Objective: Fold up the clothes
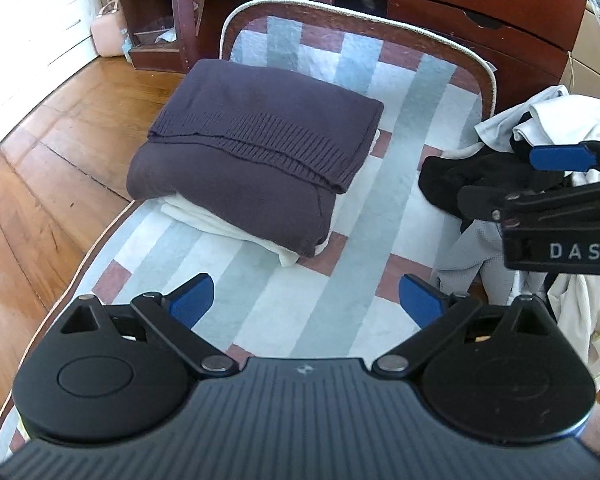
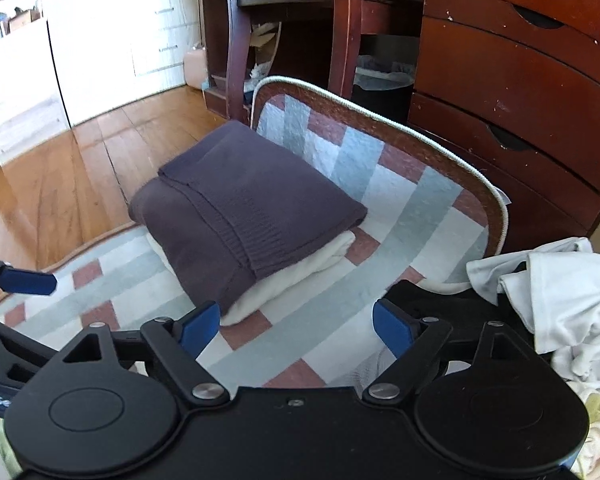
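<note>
- Both tongs gape wide with nothing between their blue pads: the left gripper (image 1: 306,300) hangs over bare rug, and the right gripper (image 2: 298,326) hovers just beside the heap of loose clothes.
- On the checked grey, white and rust rug with a pale corded edge (image 1: 396,184), a dark purple knitted sweater (image 1: 252,160) lies folded on top of a folded cream garment (image 1: 220,222); its long axis runs from near left to far right in the right wrist view.
- An unfolded heap lies to the right: a crumpled black garment (image 1: 452,178), white and pale grey shirts (image 2: 560,300) over and beside it.
- That heap sits nearer the right gripper, whose right pad is close to the black cloth; the left gripper is further off.
- Judging by this, picking from the heap falls to the right hand.
- Readable writing: "DAS" in white on the right gripper's black body, seen from the left wrist; "Ge" partly cut off at the right wrist view's edge.
</note>
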The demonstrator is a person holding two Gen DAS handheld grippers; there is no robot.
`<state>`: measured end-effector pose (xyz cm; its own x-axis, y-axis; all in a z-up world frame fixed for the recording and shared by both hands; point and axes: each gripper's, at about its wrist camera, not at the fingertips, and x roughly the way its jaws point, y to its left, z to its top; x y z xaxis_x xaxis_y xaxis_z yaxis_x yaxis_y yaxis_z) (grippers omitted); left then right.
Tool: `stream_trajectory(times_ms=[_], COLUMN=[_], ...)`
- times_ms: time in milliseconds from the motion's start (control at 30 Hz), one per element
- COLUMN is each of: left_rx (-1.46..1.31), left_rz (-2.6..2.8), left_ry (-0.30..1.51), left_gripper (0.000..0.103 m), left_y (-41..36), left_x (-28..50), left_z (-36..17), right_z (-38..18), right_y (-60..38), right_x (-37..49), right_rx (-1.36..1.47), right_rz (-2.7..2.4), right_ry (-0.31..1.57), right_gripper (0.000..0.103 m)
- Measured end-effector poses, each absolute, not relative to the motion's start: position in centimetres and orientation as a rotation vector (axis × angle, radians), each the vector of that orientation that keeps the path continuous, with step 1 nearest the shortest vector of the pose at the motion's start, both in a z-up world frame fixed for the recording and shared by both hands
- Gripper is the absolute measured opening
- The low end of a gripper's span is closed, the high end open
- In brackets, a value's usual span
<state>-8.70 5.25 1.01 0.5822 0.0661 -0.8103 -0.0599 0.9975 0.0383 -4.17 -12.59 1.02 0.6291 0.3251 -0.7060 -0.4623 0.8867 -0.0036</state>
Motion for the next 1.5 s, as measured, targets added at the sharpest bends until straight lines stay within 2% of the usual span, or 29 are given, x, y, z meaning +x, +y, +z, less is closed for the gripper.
stream_trajectory(times_ms=[1500], left_rx=[0.058], left_rz=[0.141], left_ry=[0.931], left_gripper=[0.103], left_y=[4.6], left_x=[-9.4], left_z=[0.4], right_z=[-0.5], right_y=[-13.4], right_x=[-4.6], right_rx=[-0.131], right_rz=[0.487], right_ry=[0.812], right_gripper=[0.087])
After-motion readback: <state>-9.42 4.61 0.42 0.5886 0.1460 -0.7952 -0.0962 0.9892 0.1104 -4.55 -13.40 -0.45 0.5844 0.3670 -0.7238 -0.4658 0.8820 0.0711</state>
